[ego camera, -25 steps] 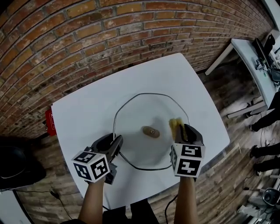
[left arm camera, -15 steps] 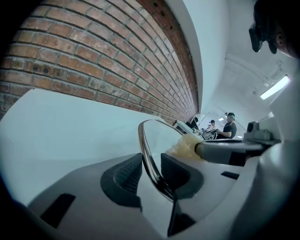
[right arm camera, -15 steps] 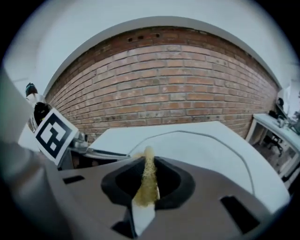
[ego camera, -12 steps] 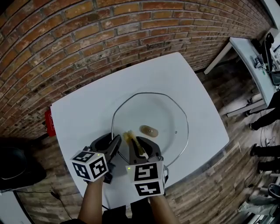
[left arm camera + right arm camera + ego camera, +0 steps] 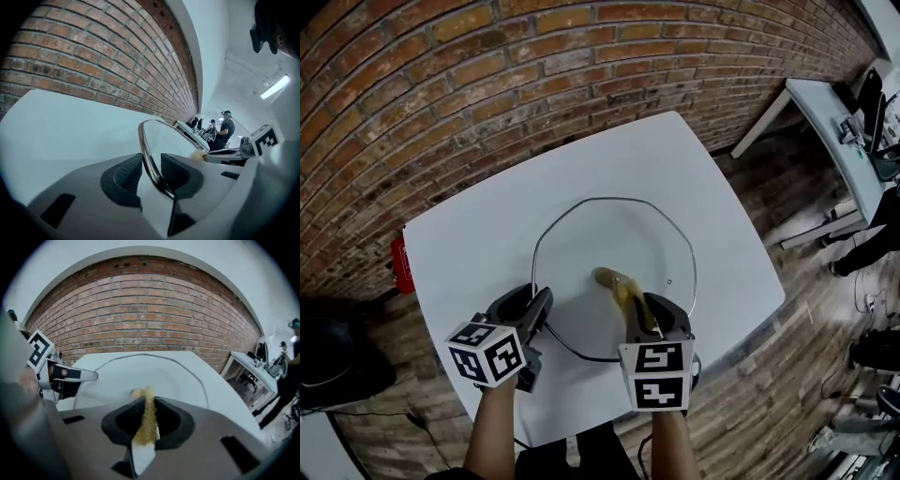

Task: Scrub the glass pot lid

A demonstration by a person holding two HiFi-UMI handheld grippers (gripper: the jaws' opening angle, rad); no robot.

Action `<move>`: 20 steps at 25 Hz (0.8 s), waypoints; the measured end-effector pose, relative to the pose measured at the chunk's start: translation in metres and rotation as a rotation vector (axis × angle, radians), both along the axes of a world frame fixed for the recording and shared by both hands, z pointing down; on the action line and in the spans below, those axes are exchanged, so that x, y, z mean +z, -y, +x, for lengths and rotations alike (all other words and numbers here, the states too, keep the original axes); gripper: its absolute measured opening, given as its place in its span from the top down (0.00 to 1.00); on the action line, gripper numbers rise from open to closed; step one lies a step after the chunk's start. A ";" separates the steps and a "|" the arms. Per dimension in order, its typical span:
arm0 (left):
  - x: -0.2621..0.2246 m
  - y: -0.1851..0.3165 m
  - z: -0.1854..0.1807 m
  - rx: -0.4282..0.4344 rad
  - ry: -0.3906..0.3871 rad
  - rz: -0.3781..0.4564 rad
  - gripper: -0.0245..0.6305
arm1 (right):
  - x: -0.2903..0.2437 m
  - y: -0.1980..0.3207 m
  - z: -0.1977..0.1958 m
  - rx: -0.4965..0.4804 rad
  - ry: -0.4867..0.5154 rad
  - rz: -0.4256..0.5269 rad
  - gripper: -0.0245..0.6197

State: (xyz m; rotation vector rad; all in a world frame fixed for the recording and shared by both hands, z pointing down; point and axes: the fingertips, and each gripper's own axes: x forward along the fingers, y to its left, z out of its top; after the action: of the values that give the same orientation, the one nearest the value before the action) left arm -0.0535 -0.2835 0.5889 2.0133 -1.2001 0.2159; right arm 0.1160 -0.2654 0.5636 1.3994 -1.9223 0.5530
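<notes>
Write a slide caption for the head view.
Left gripper clamps the glass lid at its rim on a white table; right gripper holds a yellow sponge beside the knob.

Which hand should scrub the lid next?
Right. The right gripper pinches the yellow sponge on the glass pot lid near its knob; the left gripper is clamping the rim.

Left tongs [image 5: 541,305], right tongs [image 5: 639,309]: both clamped.
</notes>
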 end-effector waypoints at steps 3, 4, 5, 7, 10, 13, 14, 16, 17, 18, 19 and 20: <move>0.000 0.000 0.000 -0.001 0.000 0.001 0.77 | -0.003 0.000 0.028 0.048 -0.076 0.006 0.87; 0.000 0.000 0.000 -0.002 0.000 0.002 0.77 | -0.004 0.000 0.036 0.060 -0.104 0.008 0.87; 0.000 0.000 0.000 -0.002 0.000 0.002 0.77 | -0.004 0.000 0.042 0.069 -0.129 0.010 0.87; 0.000 -0.001 0.001 0.000 -0.003 0.000 0.77 | -0.005 0.000 0.049 0.082 -0.154 0.011 0.87; 0.000 -0.001 0.001 0.002 -0.006 0.006 0.77 | -0.008 0.001 0.047 0.085 -0.143 0.033 0.87; -0.005 0.000 -0.001 0.001 0.008 0.046 0.76 | -0.015 0.001 0.042 0.093 -0.108 0.095 0.87; -0.008 0.001 -0.004 -0.007 0.011 0.065 0.77 | -0.017 0.001 0.042 0.101 -0.099 0.111 0.87; -0.014 0.001 -0.011 -0.029 0.007 0.094 0.77 | -0.018 -0.001 0.043 0.111 -0.092 0.130 0.87; -0.017 0.001 -0.016 -0.037 0.005 0.106 0.77 | -0.018 -0.001 0.043 0.114 -0.089 0.137 0.87; -0.021 0.000 -0.020 -0.042 0.011 0.120 0.77 | -0.019 -0.002 0.043 0.116 -0.085 0.143 0.87; -0.025 0.000 -0.024 -0.042 0.027 0.139 0.77 | -0.021 -0.002 0.042 0.116 -0.081 0.150 0.87; -0.031 0.000 -0.028 -0.040 0.051 0.162 0.77 | -0.022 -0.002 0.040 0.115 -0.074 0.159 0.87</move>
State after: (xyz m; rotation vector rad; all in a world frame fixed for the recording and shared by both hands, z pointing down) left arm -0.0817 -0.2830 0.5584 2.1320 -1.3259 0.1552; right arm 0.1560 -0.2638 0.5414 1.6160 -1.8687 0.4029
